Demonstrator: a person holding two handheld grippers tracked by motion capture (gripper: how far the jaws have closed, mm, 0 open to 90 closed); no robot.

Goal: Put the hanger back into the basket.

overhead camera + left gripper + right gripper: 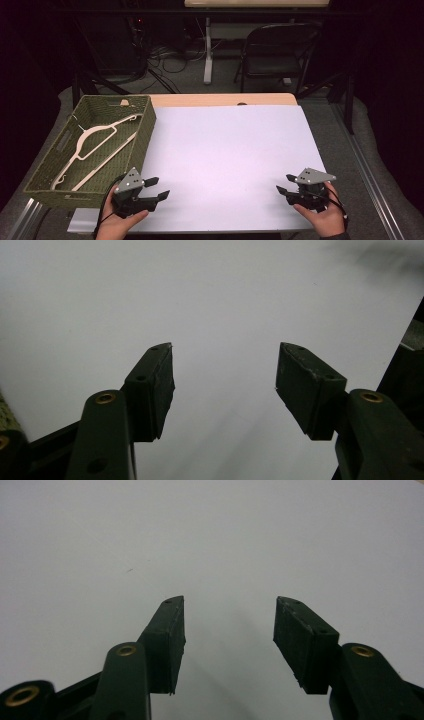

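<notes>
A green woven basket [50, 165] stands at the table's left edge with a cream plastic hanger [95, 145] lying inside it. My left gripper [159, 187] hovers low over the white sheet [225, 150] just right of the basket's near corner, open, nothing between its jaws. My right gripper [284, 183] sits near the sheet's front right corner, also open and empty, pointing left. In the left gripper view the left gripper [225, 367] frames bare white sheet [200, 300]. The right gripper [229, 615] in its own view frames the same plain white sheet [200, 540].
The wooden table edge [220, 99] shows beyond the sheet. Behind the table stand a black folding chair [275, 50], a white table leg [207, 50] and loose cables on the floor. A metal rail [370, 175] runs along the right side.
</notes>
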